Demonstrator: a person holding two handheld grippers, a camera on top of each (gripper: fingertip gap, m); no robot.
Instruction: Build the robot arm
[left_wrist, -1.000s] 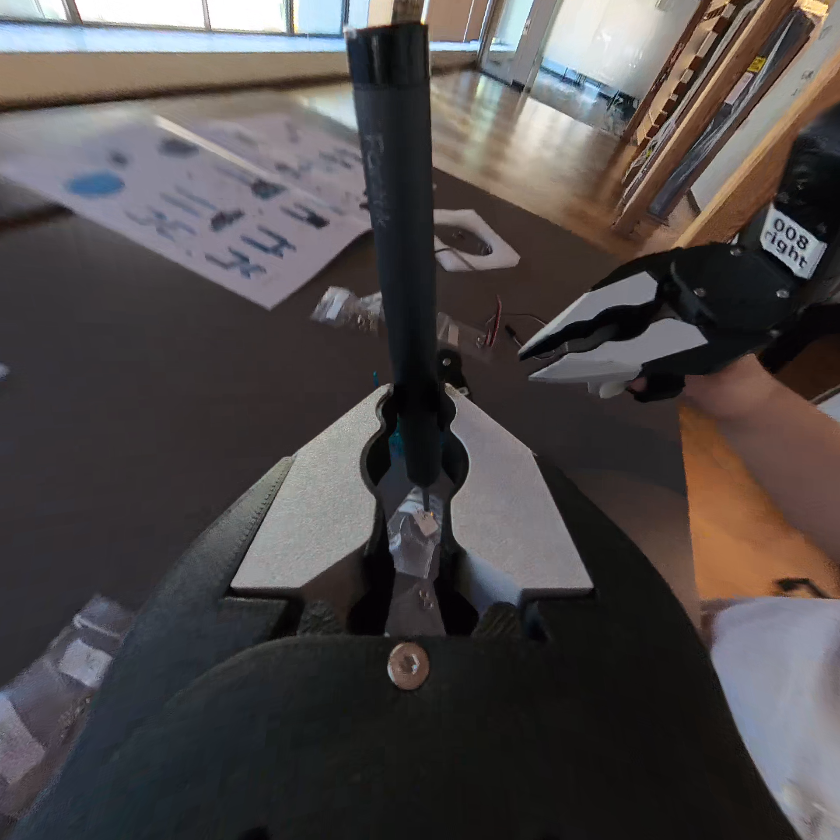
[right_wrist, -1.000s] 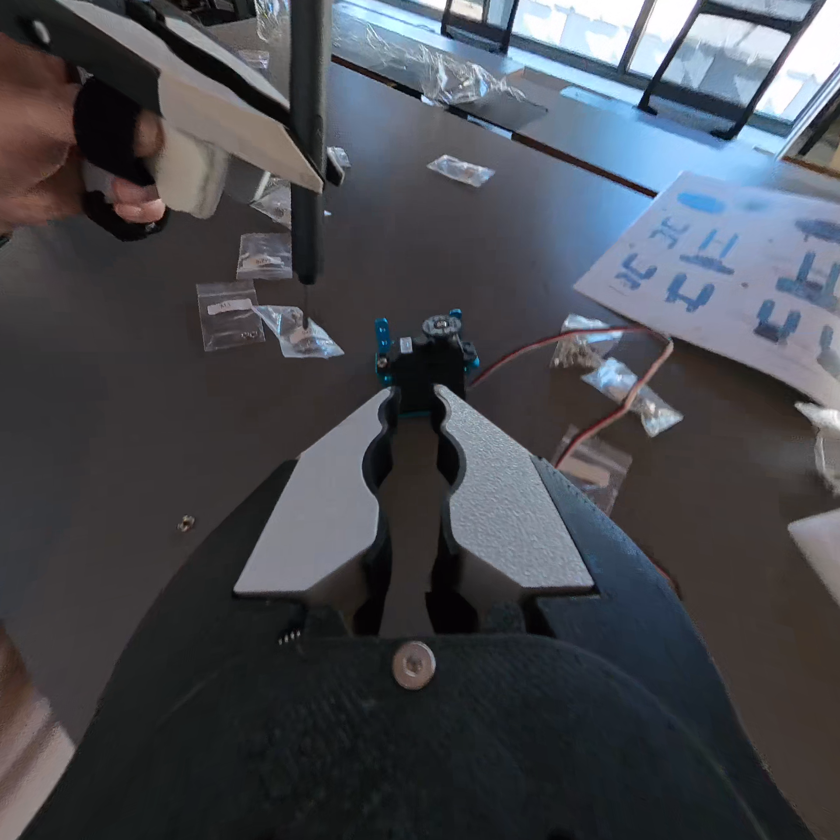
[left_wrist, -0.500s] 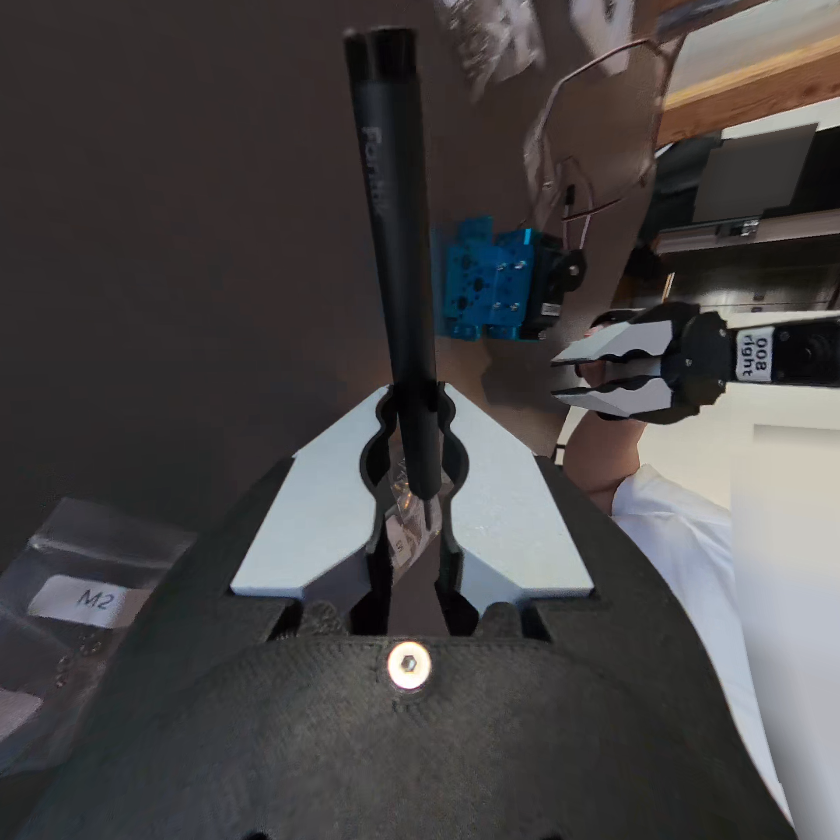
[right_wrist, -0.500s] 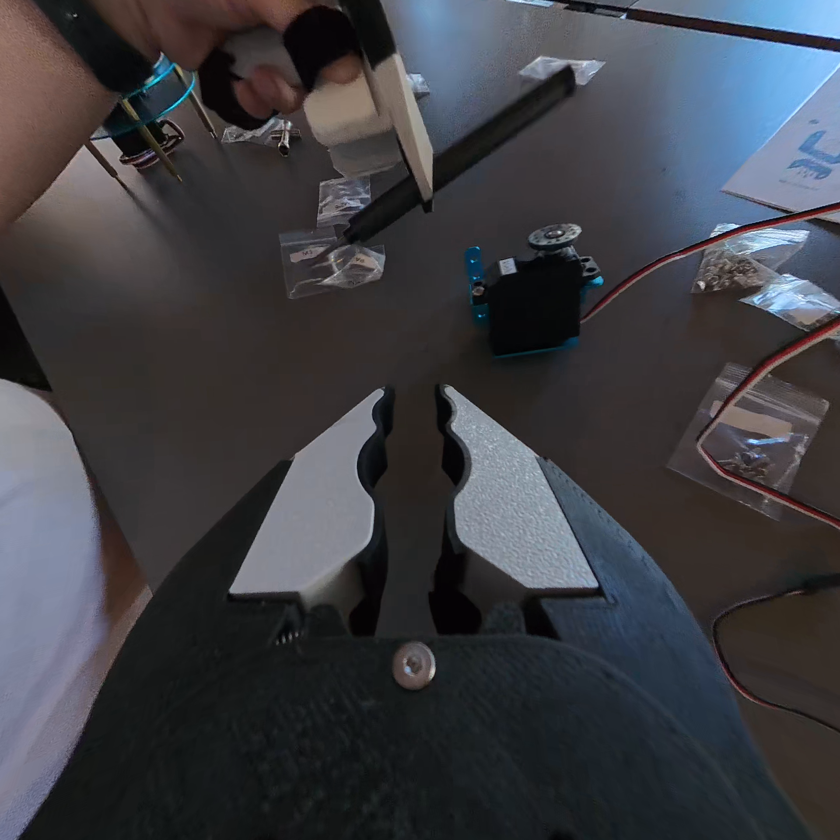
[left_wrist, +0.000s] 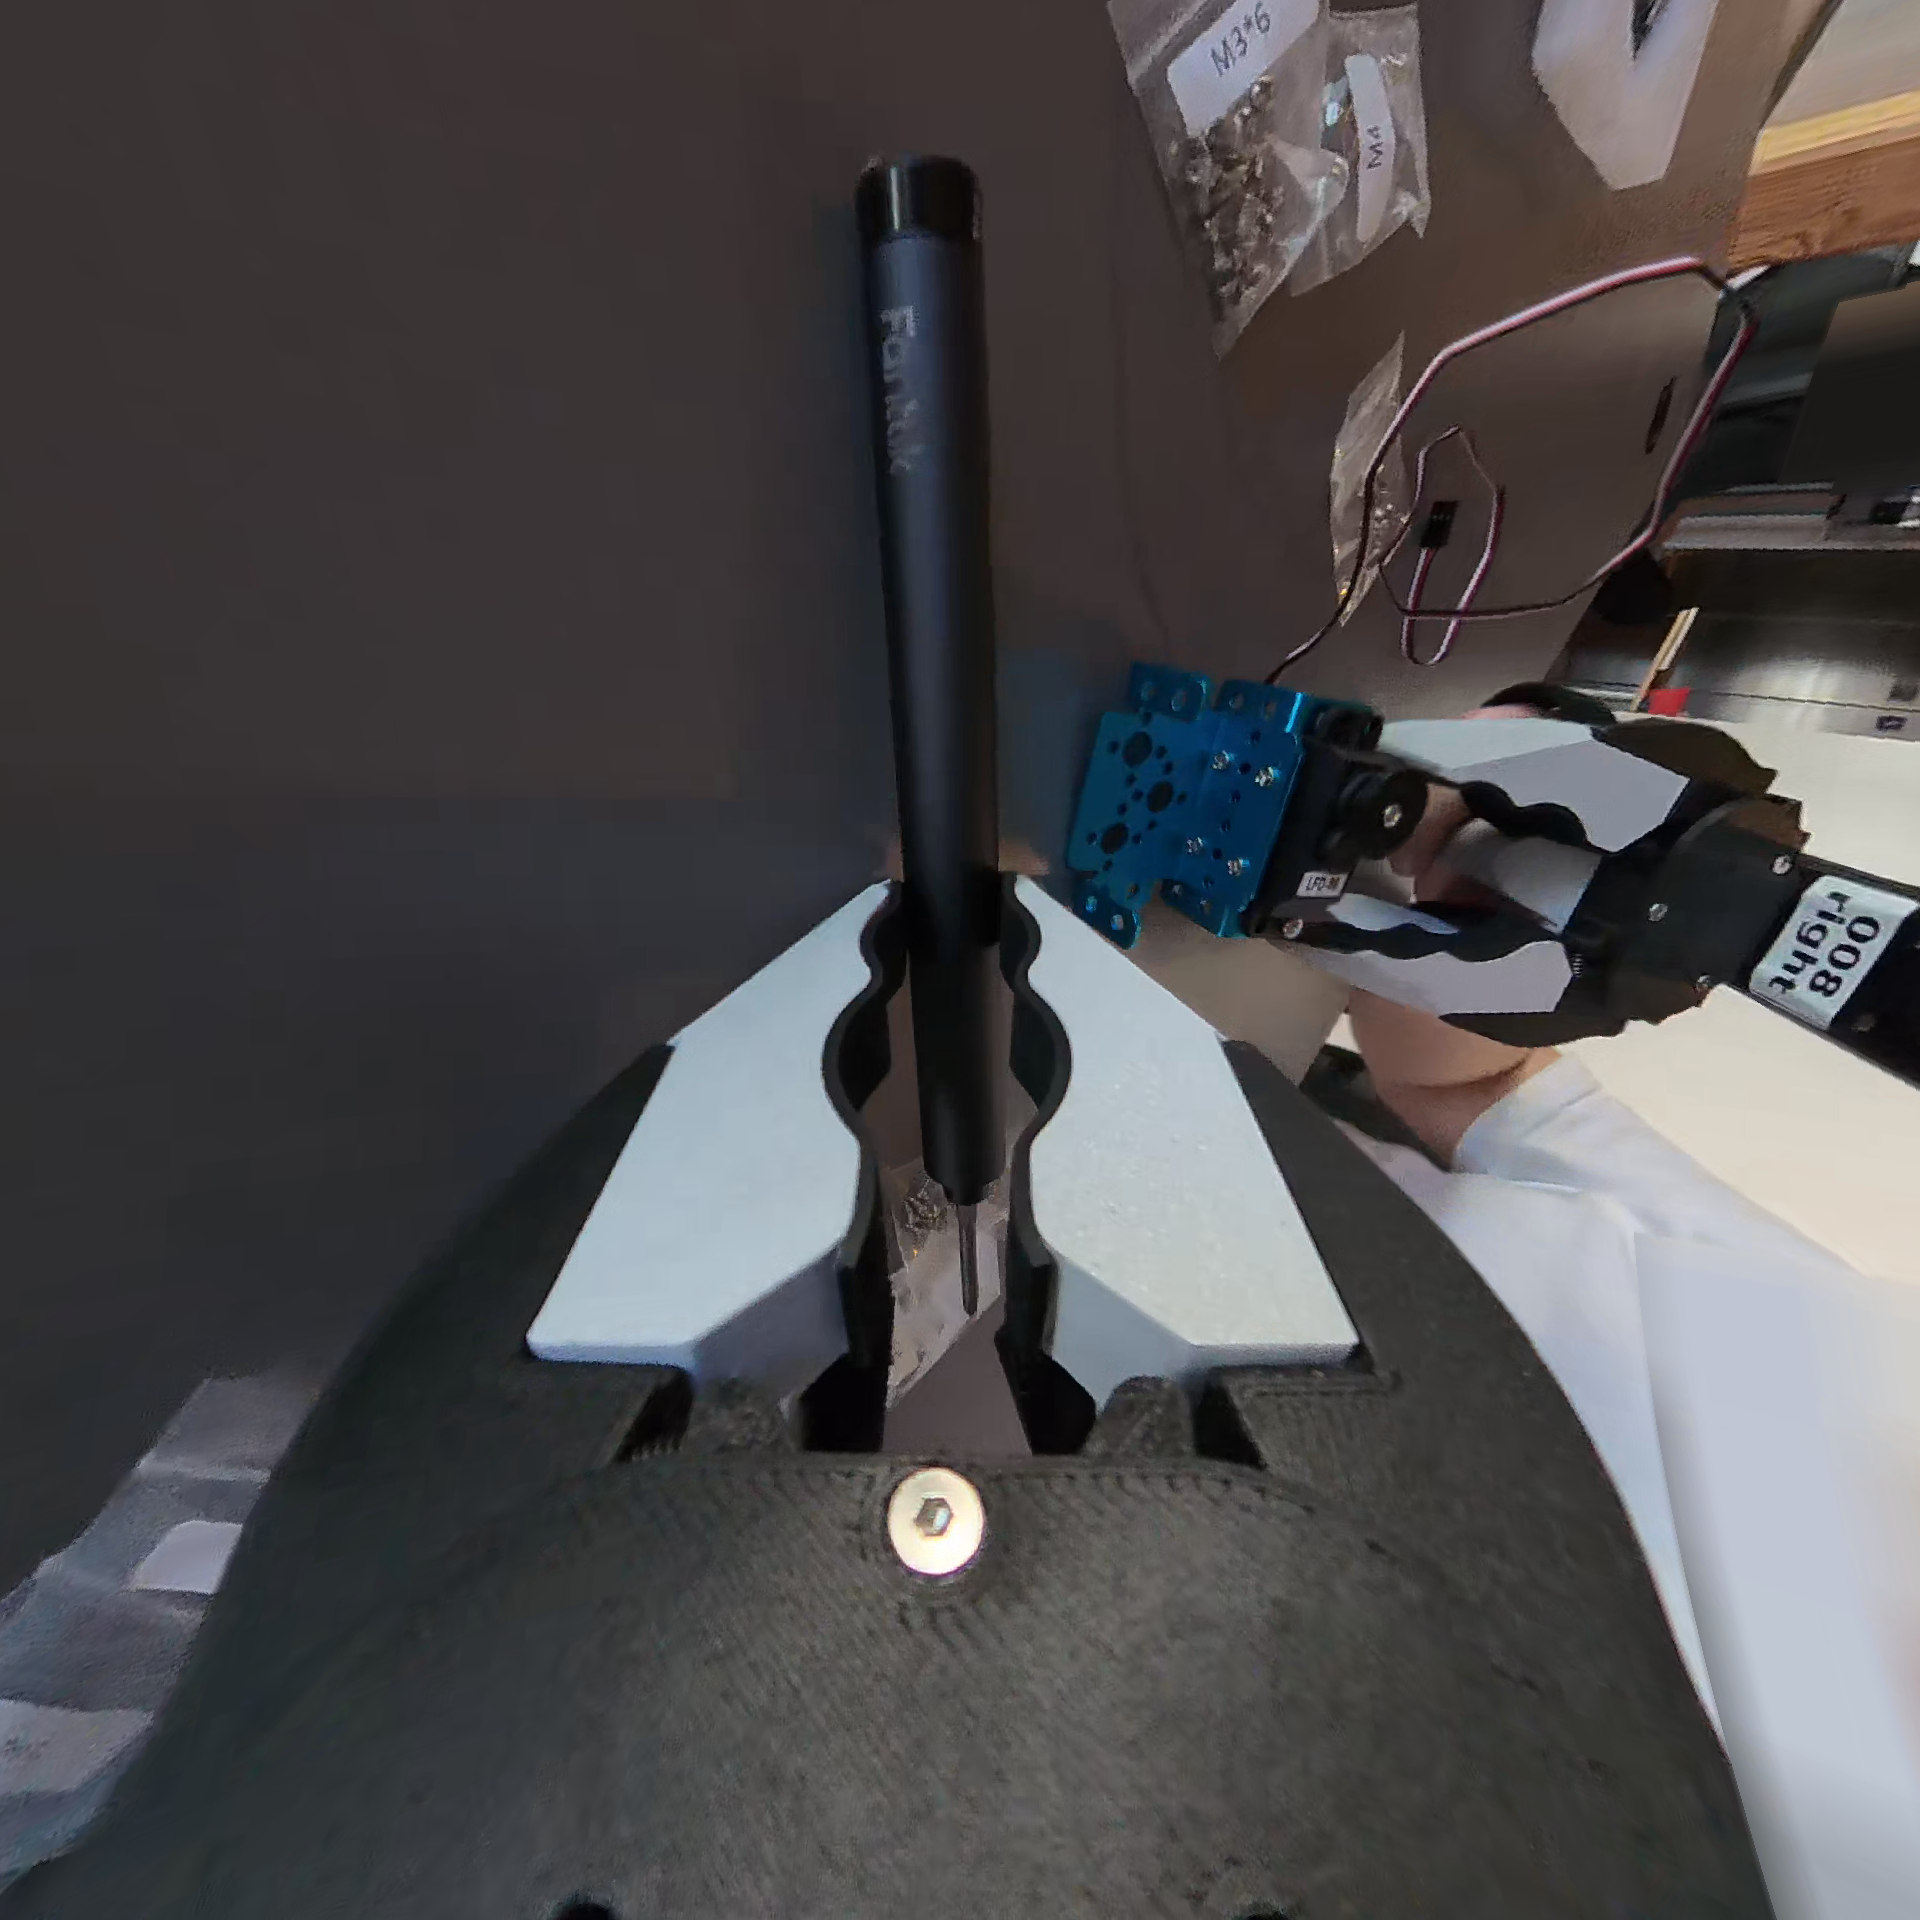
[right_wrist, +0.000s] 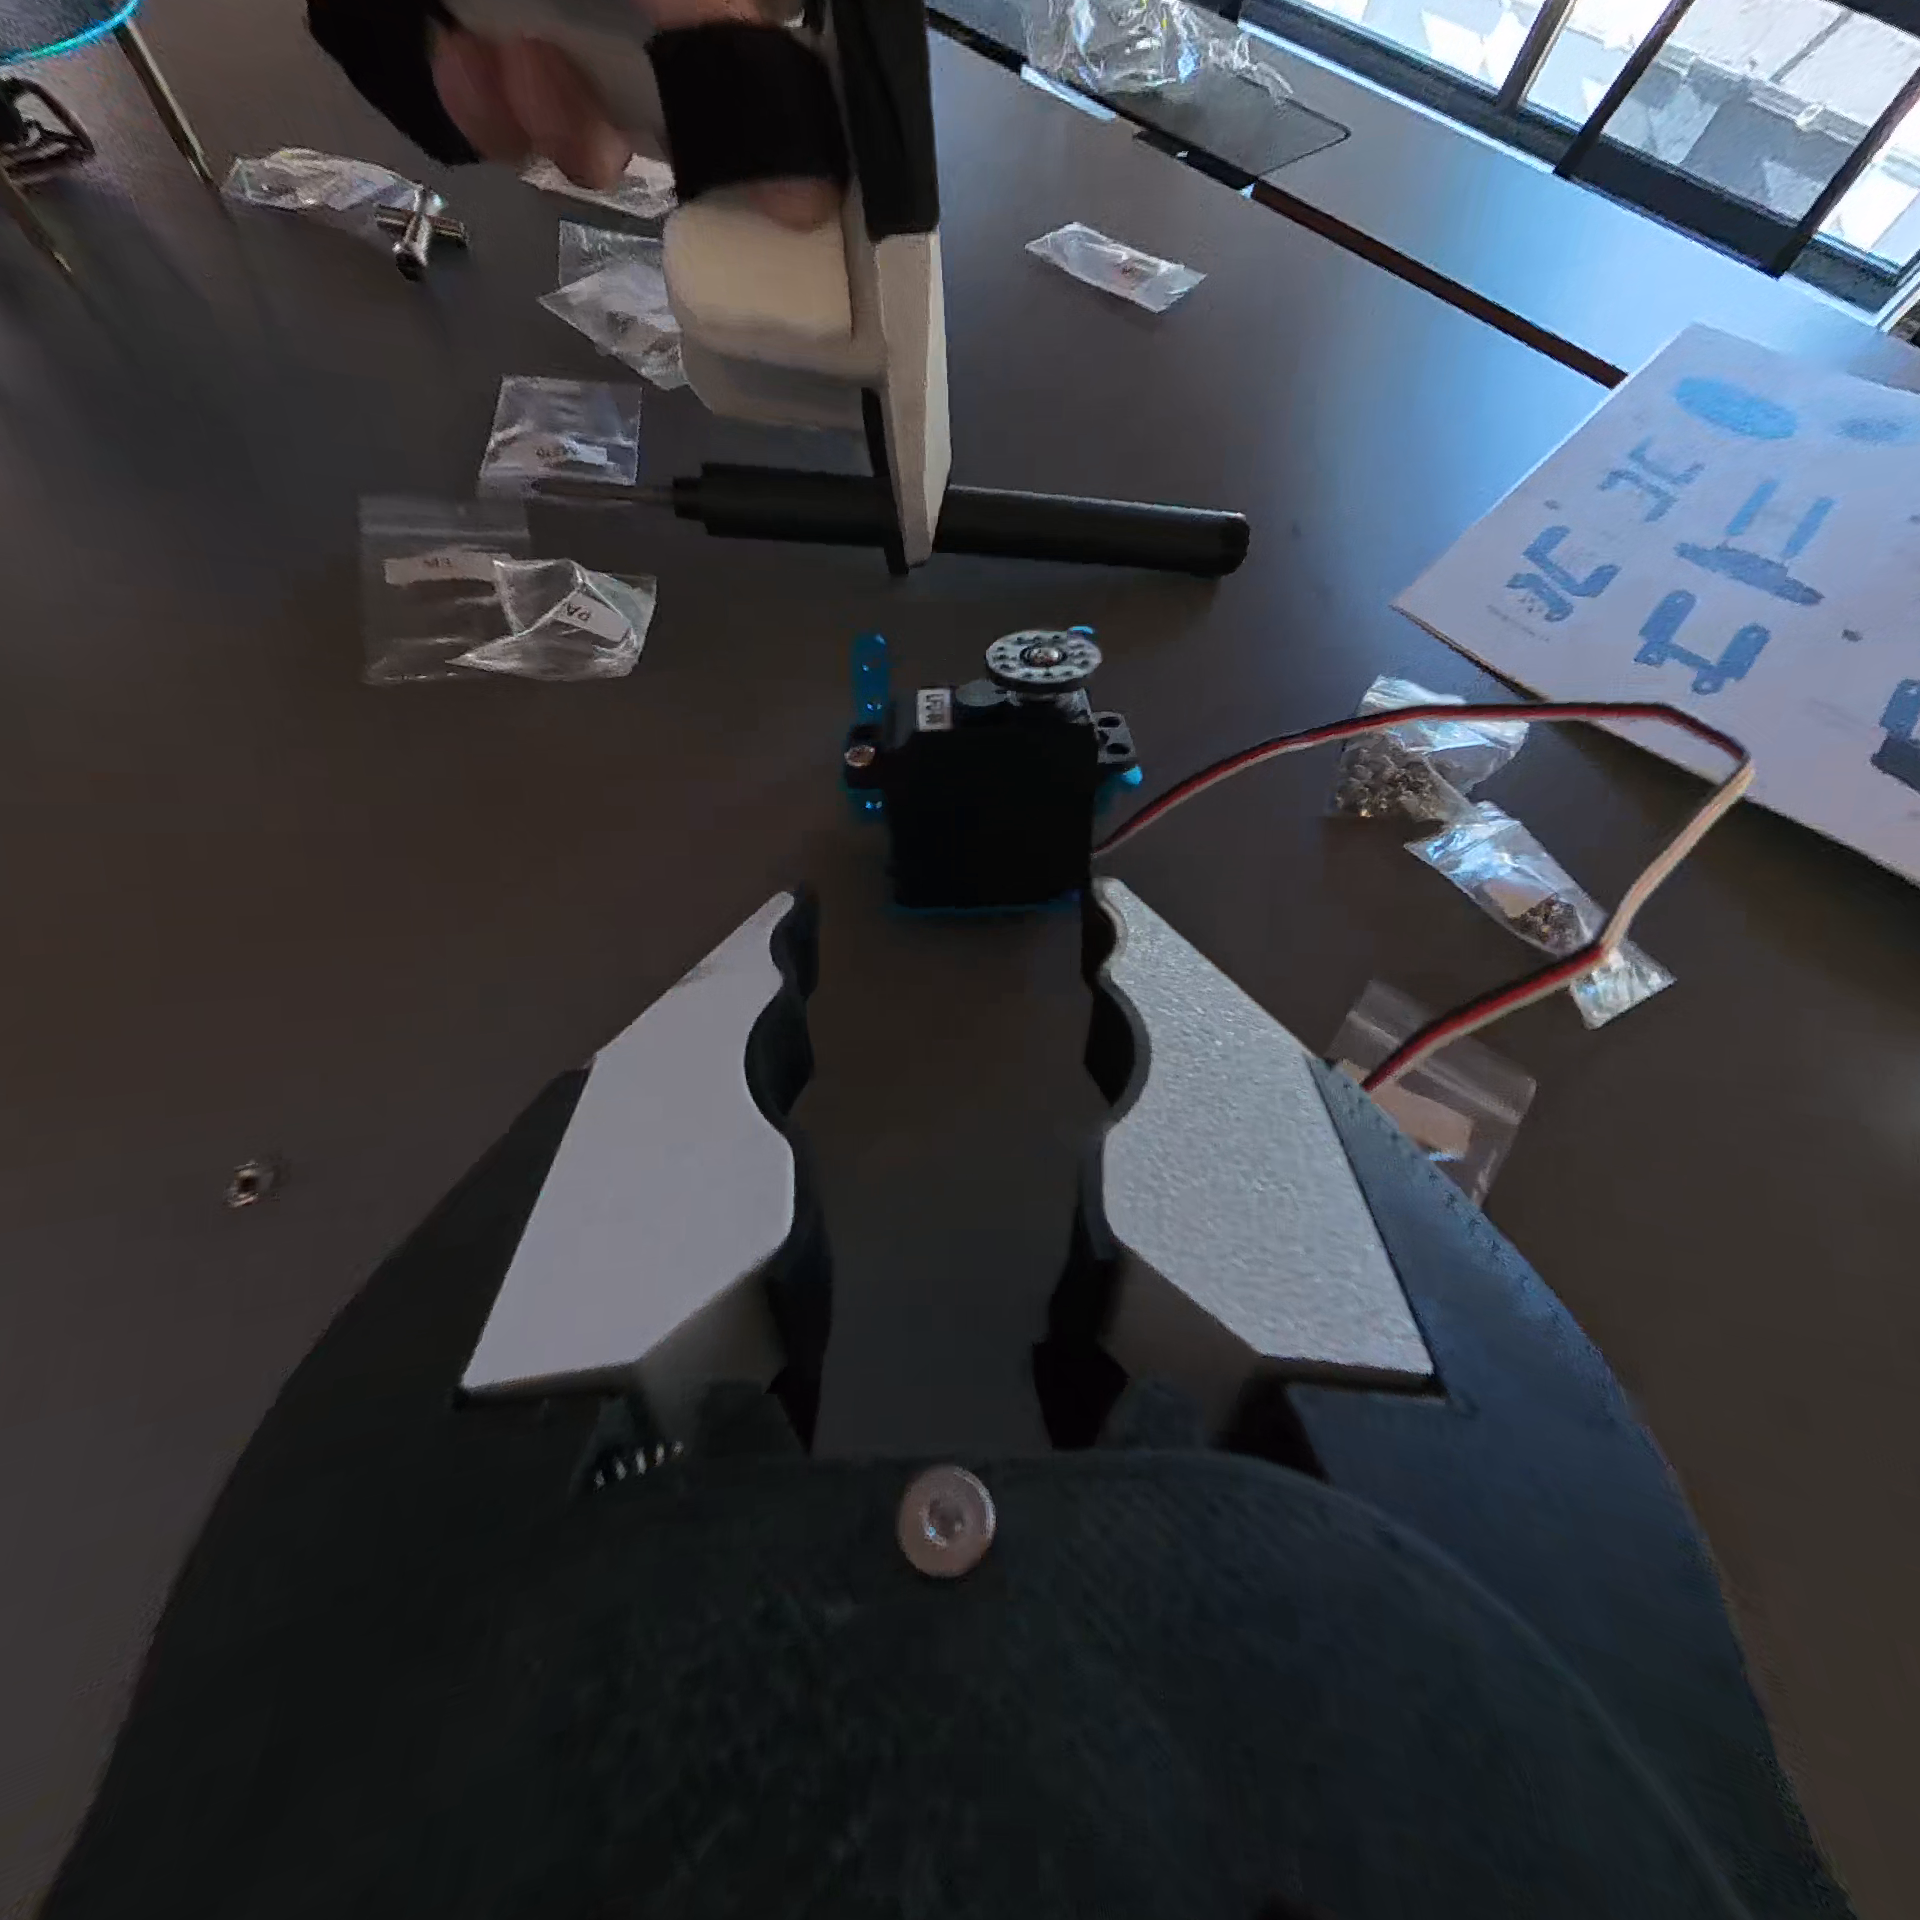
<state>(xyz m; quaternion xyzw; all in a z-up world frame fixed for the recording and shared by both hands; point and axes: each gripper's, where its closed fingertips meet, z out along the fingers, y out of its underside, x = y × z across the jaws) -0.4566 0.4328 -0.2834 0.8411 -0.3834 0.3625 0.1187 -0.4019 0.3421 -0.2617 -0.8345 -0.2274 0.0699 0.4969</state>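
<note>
A: How are the jaws standing?

B: The left gripper is clamping a black screwdriver between its fingers, the shaft lying level above the dark table, its thin bit pointing over a small clear bag of hardware. The right gripper is spread wide, its tips reaching either side of the black servo in its blue bracket; I cannot tell whether they are touching it.

A: What is differing from half a second ago?

B: The right jaws were nearly closed and well short of the servo; now they are gaping and sitting right at it. The screwdriver was slanting then.

A: And the bags?

B: Clear zip bags with white labels are lying left of the servo, and two bags holding small screws are lying to its right, under the servo's looping red-white-black wire, beside a printed sheet.
</note>
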